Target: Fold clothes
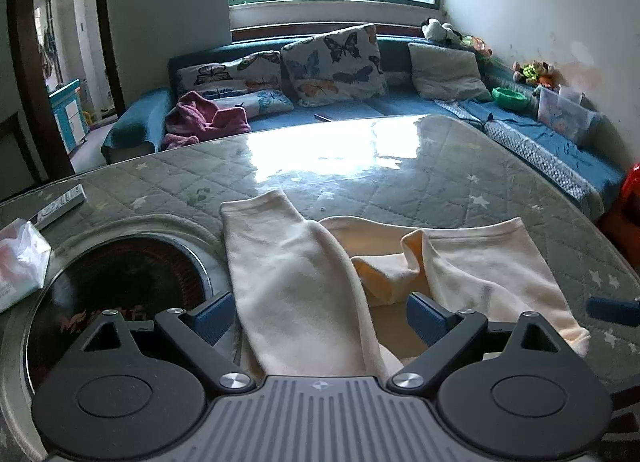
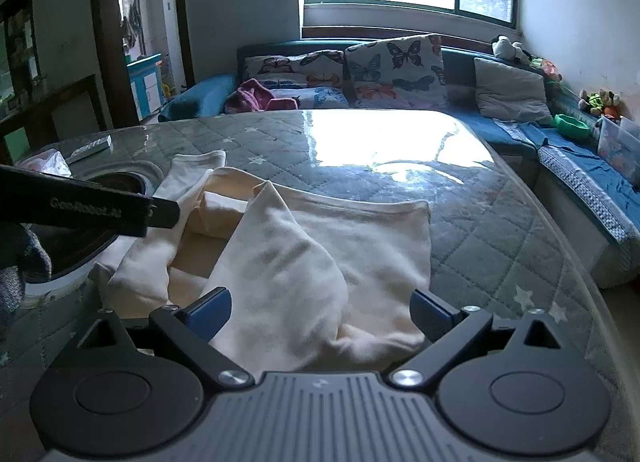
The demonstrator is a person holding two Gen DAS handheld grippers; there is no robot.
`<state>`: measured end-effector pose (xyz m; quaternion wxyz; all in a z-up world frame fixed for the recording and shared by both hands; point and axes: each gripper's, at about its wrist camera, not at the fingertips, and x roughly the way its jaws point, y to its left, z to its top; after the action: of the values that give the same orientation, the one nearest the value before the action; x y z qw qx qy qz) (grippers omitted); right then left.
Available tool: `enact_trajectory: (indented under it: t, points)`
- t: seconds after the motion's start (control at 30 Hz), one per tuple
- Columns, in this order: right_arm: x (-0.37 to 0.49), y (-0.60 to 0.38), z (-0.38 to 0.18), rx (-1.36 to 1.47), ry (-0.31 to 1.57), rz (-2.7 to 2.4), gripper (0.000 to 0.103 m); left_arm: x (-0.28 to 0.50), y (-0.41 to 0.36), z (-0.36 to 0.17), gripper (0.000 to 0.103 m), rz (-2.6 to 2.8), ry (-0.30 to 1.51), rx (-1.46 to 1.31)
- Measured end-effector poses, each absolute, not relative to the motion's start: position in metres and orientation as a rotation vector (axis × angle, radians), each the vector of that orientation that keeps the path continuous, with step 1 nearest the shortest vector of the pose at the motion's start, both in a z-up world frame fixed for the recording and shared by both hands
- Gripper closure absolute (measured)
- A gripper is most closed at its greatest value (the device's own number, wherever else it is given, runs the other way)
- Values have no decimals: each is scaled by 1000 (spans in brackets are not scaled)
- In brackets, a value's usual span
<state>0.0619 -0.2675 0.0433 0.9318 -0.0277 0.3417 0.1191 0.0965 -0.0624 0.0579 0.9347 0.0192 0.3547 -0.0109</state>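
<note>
Cream garment (image 1: pixel 304 274) lies rumpled on the quilt-patterned counter (image 1: pixel 400 178), sleeves folded across the body. Left gripper (image 1: pixel 320 318): jaws spread wide, one sleeve running between them, nothing clamped. Right gripper (image 2: pixel 320 314): jaws likewise wide apart over the garment's near edge, holding nothing. Round dark inset (image 1: pixel 120 282) sits left of the left jaws.

Black linkage arms; silver screws; blue-padded left tool (image 1: pixel 320 316); ribbed grey housing.

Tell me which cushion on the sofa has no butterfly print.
The plain grey cushion toward the sofa's right end, near the corner with the soft toys. The other cushions, such as the large butterfly cushion left of it, all carry butterflies.
</note>
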Motion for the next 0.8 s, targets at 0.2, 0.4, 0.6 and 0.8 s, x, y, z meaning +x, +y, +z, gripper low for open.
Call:
enact_trajectory:
  t: [0.2,0.4,0.6,0.8]
  points:
    - [79,-266,43,-63,703,264,9,104,-62,51,13,-27,748,44]
    - [98,-263,45,-63,707,292,15,111,-60,44,26,-31,773,45]
    - [125,-252,43,-84,723,348,23,115,-55,37,55,-61,802,19]
    - [146,-239,38,-112,738,392,31,116,-50,33,82,-92,818,-7]
